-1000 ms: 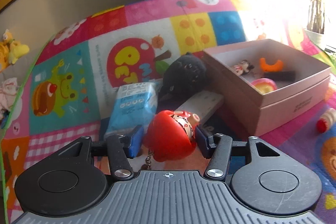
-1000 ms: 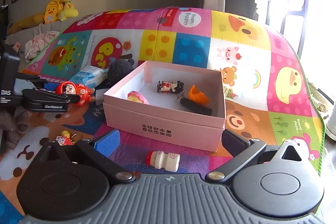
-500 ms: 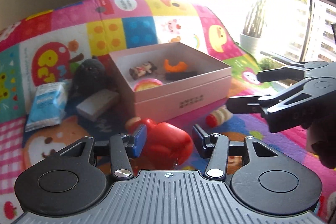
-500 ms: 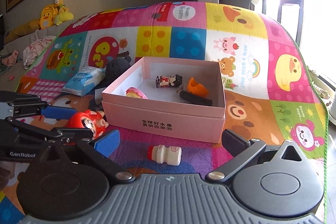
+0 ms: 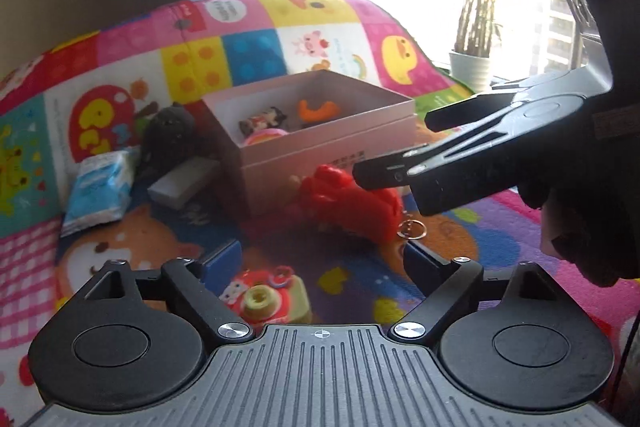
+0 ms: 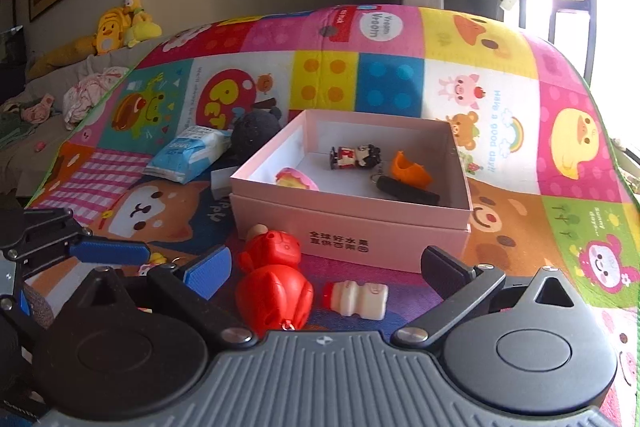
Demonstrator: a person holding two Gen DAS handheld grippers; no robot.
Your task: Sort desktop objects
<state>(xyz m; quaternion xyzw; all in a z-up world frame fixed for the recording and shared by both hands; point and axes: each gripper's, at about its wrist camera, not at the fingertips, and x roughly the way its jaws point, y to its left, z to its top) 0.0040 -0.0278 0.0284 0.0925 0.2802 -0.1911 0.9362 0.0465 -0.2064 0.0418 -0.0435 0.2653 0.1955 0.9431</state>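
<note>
A red toy figure with a key ring lies loose on the play mat before the pink box. My left gripper sits just behind it, jaws opening, nothing between them. My right gripper hangs over the same spot. Its jaws are closing slightly, and the red figure and a small white bottle lie between them, untouched by the pads. One blue pad of the left gripper shows at the left of the right wrist view.
The box holds a small doll, an orange piece, a black stick and a pink round toy. Left of it lie a blue tissue pack, a black plush and a white block. A toy camera lies under my left gripper.
The left gripper carried the red figure rightward to the front of the box, then opened and let it go onto the mat. The right gripper stayed in place.
</note>
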